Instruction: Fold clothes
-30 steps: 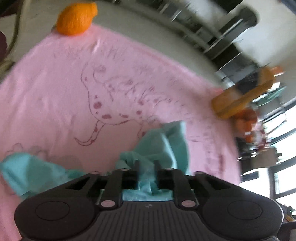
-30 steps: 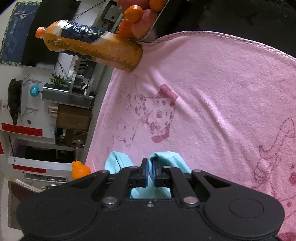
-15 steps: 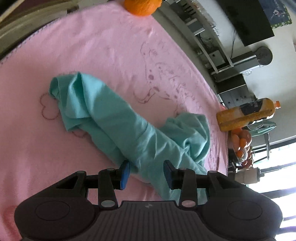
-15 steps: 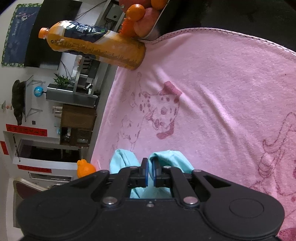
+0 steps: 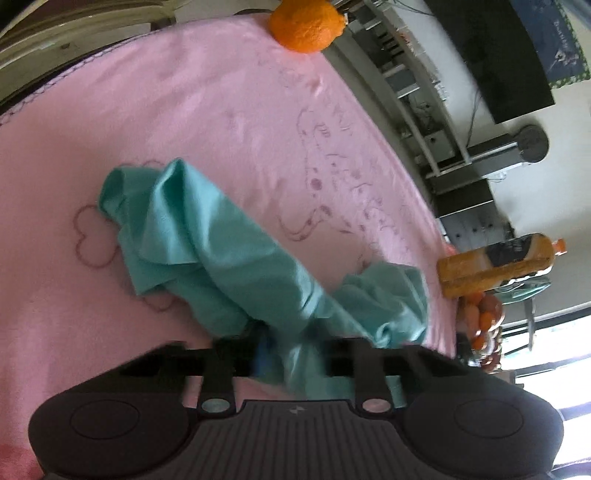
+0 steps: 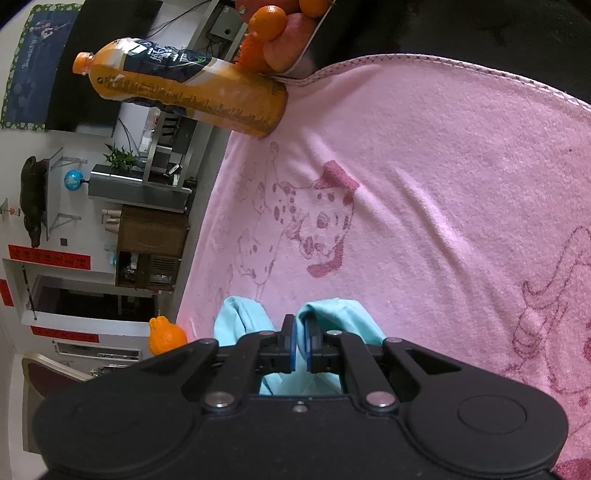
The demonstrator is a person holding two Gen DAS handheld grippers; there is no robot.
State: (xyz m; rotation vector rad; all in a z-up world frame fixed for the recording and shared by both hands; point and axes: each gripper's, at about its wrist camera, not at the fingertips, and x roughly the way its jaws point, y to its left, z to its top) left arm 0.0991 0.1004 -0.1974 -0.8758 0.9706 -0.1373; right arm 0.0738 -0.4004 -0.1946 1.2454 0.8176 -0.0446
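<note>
Left hand-held gripper (image 5: 291, 354) sits low over the pink towel (image 5: 207, 122), pointing along the surface, motion-blurred. Its fingers stand apart with the teal garment (image 5: 221, 254) bunched between them; cloth drapes over the gap, and whether the pads actually touch it cannot be told through the blur.

The teal garment lies crumpled in a long diagonal band on the pink towel, one end spread near a heart print, the other end heaped close to the towel's far edge beside the orange juice bottle (image 5: 495, 262). An orange citrus fruit (image 5: 306, 24) sits at the towel's far corner, well apart from the garment. Fruit bowl (image 5: 484, 325) is just beyond the bottle.

Right hand-held gripper (image 6: 300, 341) is held low and level over the same pink towel (image 6: 443, 166), aimed across the dalmatian print. Its blue pads (image 6: 291, 343) are pressed together, clamped on a fold of the teal garment (image 6: 332, 314), which puffs up on both sides of the fingers. Orange juice bottle (image 6: 184, 86) stands at the towel's edge ahead, touching the fruit bowl (image 6: 295, 55). Citrus fruit (image 6: 166, 338) shows at the left, near the gripper body.
</note>
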